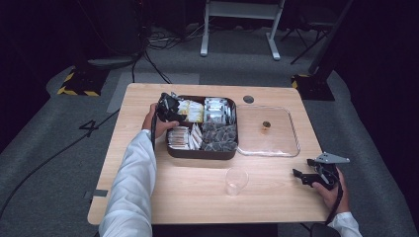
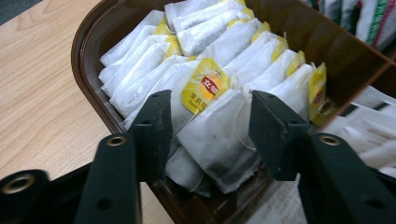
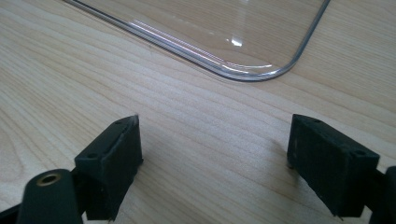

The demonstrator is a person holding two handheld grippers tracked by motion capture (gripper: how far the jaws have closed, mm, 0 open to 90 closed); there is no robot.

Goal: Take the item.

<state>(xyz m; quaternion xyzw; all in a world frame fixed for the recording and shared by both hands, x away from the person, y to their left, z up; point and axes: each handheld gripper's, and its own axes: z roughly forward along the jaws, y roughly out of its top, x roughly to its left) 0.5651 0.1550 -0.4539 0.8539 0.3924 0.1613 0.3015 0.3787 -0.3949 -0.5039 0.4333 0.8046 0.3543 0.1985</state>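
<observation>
Left gripper [image 2: 208, 135]: black jaws half open, straddling a white paper tea bag with yellow tag [image 2: 215, 130] standing in the dark brown plastic tray's [image 2: 88, 60] near-left compartment. Right gripper [image 3: 212, 163]: resting wide open, holding nothing, at the wooden table's [image 3: 70, 79] near-right corner.

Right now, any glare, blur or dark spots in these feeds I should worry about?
High view: room around the table is near black, tabletop evenly lit, overall soft. Left gripper view: tea bags between the left hand-held gripper jaws are sharp; box's far corner blurs. Right gripper view: bright glare streaks along the clear lid's rim; wood grain crisp, near jaws slightly soft.
</observation>
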